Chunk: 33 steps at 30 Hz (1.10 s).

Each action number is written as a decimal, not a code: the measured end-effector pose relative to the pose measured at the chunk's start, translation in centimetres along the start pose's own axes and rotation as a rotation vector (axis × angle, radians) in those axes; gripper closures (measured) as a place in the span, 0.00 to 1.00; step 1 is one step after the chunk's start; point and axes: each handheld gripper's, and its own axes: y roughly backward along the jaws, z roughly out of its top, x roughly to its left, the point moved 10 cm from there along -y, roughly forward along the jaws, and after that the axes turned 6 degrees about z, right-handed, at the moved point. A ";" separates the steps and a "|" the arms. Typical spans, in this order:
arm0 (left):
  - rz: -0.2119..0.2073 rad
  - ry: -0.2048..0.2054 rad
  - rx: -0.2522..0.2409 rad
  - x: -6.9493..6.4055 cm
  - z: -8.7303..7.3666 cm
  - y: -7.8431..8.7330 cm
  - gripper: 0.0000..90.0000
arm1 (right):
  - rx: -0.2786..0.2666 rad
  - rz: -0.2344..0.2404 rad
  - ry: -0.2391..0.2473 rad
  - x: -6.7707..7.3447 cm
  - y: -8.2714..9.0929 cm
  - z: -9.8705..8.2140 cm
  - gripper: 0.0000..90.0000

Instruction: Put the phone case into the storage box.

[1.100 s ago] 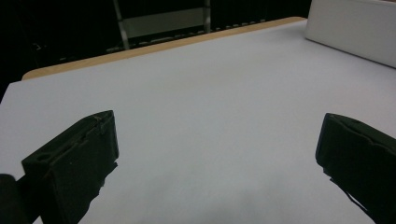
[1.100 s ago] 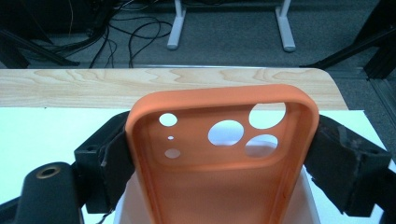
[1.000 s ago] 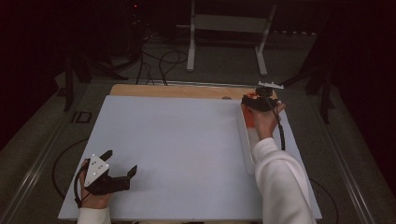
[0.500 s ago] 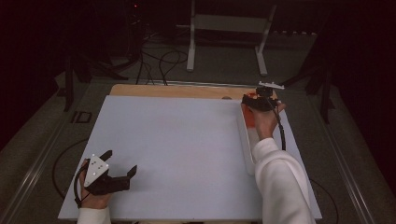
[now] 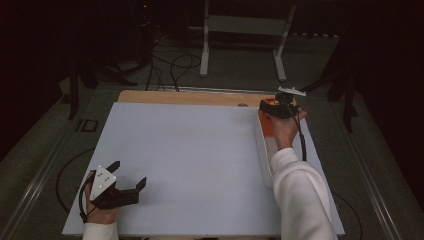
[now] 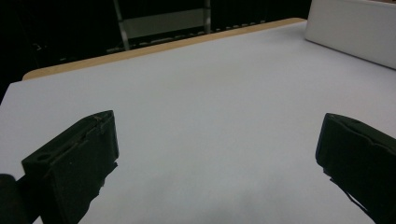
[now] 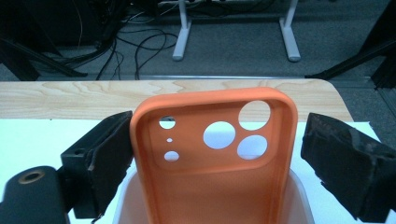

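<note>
2 open grippers (image 5: 129, 176) (image 7: 212, 154), perhaps case-free.

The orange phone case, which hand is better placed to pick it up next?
Right. The right gripper has its open jaws on either side of the orange phone case in the white tray; the left gripper sits far across the table.

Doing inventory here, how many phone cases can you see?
1. An orange phone case stands in the white bin at the table's right edge, between the right tongs; more may lie hidden inside.
</note>
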 end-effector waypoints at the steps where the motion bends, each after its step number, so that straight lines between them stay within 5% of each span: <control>1: 0.000 0.000 0.000 0.0 0.0 0.0 0.00 | -0.002 0.001 0.000 0.0 0.0 0.0 0.11; 33: -0.001 -0.001 -0.004 -0.1 0.1 0.0 0.00 | -0.026 0.069 0.041 1.4 1.6 0.7 0.10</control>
